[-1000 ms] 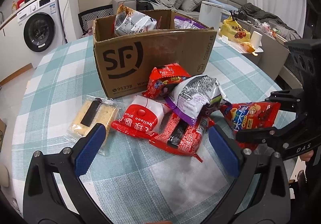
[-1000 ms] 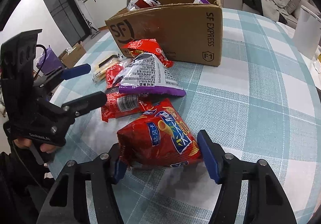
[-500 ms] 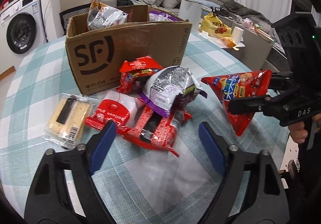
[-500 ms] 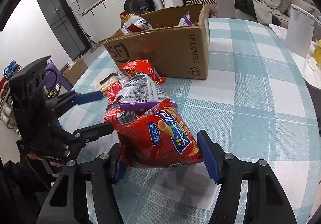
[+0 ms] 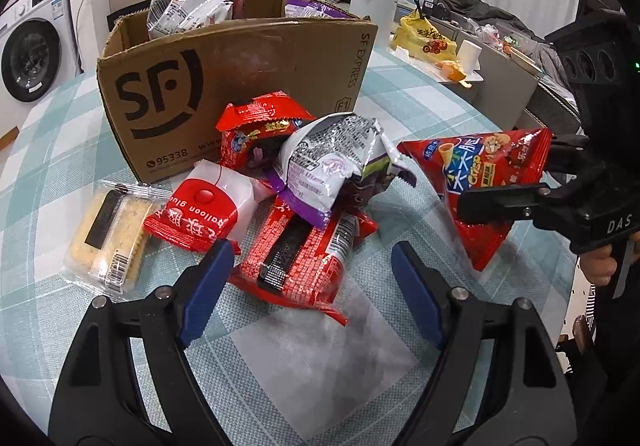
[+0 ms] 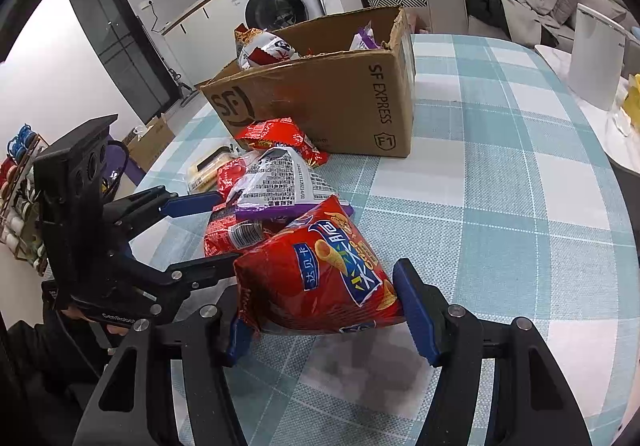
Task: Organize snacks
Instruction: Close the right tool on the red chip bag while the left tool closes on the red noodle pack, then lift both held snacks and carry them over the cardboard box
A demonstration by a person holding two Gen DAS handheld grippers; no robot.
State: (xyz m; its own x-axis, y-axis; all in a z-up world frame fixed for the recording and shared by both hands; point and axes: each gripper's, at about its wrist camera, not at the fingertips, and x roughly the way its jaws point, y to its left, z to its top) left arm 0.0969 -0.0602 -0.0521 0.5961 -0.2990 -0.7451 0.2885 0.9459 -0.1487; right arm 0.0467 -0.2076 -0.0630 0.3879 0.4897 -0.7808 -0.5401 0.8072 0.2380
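Note:
My right gripper (image 6: 326, 322) is shut on a red crisp bag (image 6: 320, 278) and holds it just above the checked tablecloth; the left wrist view shows this bag (image 5: 480, 182) hanging at the right. My left gripper (image 5: 310, 286) is open, low over the snack pile. A red brick-pattern packet (image 5: 300, 250) lies between its fingers, and the right pad stands apart from it. Above this packet lie a silver-purple bag (image 5: 332, 162), a small red bag (image 5: 256, 130), a red-white packet (image 5: 200, 214) and a clear biscuit pack (image 5: 108, 234). Behind them stands the open cardboard box (image 5: 240, 86), with several bags inside.
A white cylinder (image 6: 596, 54) stands beyond the table's far right edge, near a side table with a yellow bag (image 5: 424, 38). A washing machine (image 6: 280, 2) and a sofa are behind the box. Bare tablecloth (image 6: 500, 186) stretches right of the pile.
My left gripper's jaws have narrowed and it has come closer and lower to the pile. The red crisp bag in my right gripper has come up off the cloth.

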